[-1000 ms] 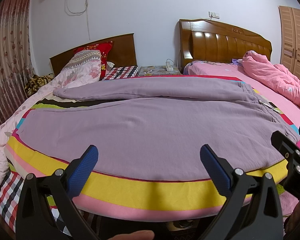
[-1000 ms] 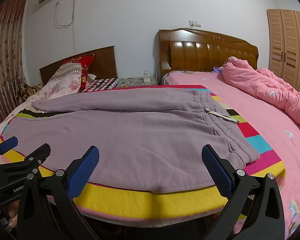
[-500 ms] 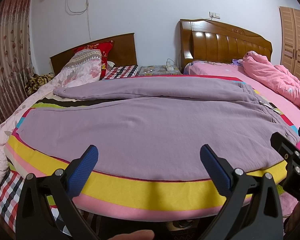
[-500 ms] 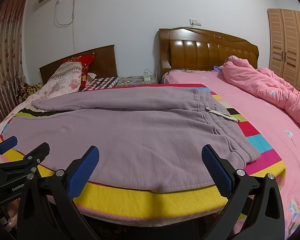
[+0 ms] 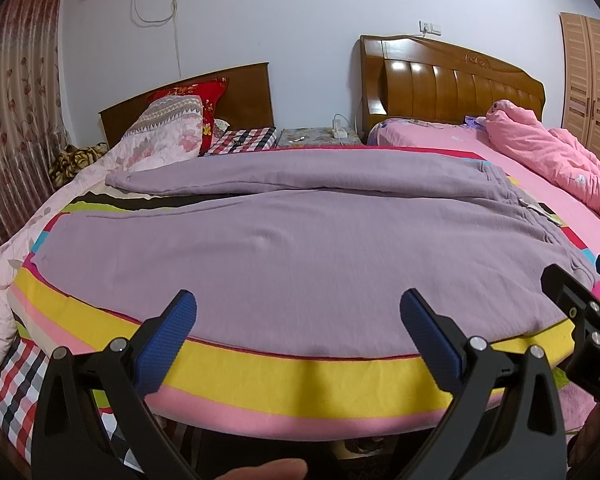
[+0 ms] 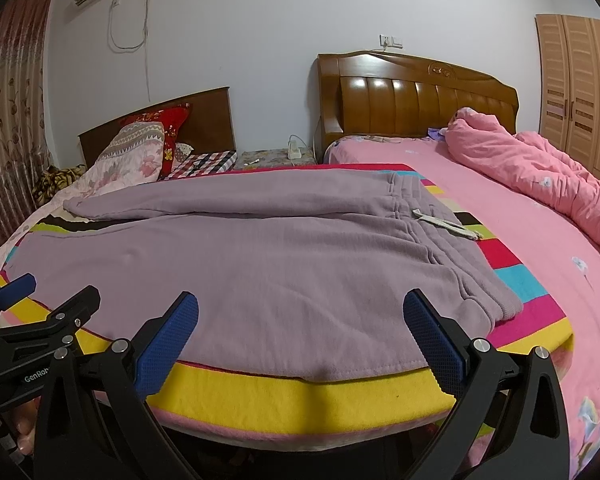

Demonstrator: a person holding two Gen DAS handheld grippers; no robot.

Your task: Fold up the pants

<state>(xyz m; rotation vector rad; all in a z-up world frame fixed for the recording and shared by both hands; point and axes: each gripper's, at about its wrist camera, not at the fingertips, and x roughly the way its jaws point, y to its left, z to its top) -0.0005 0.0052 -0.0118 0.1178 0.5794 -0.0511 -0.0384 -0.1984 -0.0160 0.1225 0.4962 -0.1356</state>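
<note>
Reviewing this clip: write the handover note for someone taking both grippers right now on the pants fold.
Left gripper: open, empty, hovering at the near edge of the bed over the leg end of the pants.
Right gripper: open, empty, hovering at the same edge nearer the waistband.
Pants: spread flat on the striped blanket, legs toward the left, waistband to the right, far leg lying apart from the near one.
Done: pants laid out; no fold visible.
Left: grip the near edge with both grippers, fold leg onto leg, then fold lengthwise.

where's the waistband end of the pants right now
In the right wrist view the waistband lies on the right side of the striped blanket, next to the pink sheet.
</note>
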